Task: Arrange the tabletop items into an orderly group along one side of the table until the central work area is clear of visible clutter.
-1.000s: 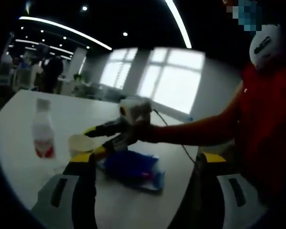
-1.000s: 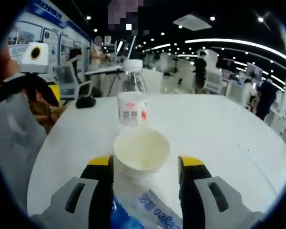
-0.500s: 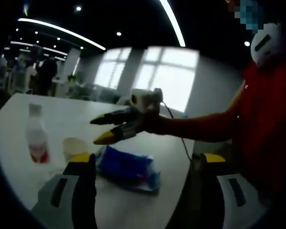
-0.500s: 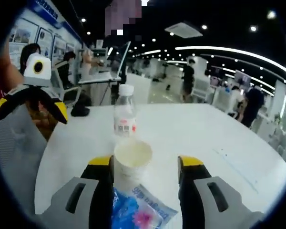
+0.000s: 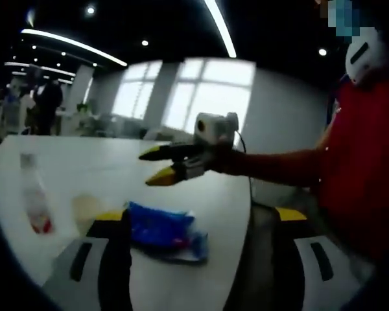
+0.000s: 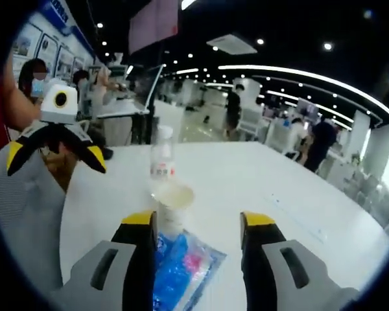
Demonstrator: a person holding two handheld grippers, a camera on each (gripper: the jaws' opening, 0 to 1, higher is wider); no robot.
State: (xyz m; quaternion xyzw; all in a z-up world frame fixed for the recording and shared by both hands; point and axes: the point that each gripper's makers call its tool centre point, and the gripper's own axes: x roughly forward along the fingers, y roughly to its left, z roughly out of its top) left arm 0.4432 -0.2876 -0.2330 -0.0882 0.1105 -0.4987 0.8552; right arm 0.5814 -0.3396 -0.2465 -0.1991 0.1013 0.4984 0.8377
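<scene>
On the white table [image 6: 285, 194] a clear bottle [image 6: 161, 159] with a red-and-white label stands upright. A pale paper cup [image 6: 173, 195] stands just in front of it, and a blue snack packet [image 6: 181, 259] lies flat nearer to me. My right gripper [image 6: 198, 220] is open and empty, held above the packet and short of the cup. In the left gripper view the same packet [image 5: 162, 227], cup [image 5: 84, 207] and bottle [image 5: 34, 194] sit left of centre. The right gripper [image 5: 157, 165] hovers open over the table there. My left gripper [image 5: 200, 217] [image 6: 55, 159] is open, empty and off the table's edge.
A grey mesh chair [image 6: 19, 214] stands by the near edge of the table. A person in a red top [image 5: 363, 162] holds the grippers. Desks, screens and several people fill the office behind the table. The right half of the table is bare.
The right gripper has drawn back and risen away from the cup, which now looks smaller and farther off. The left gripper's view has swung, sliding bottle and cup toward the left.
</scene>
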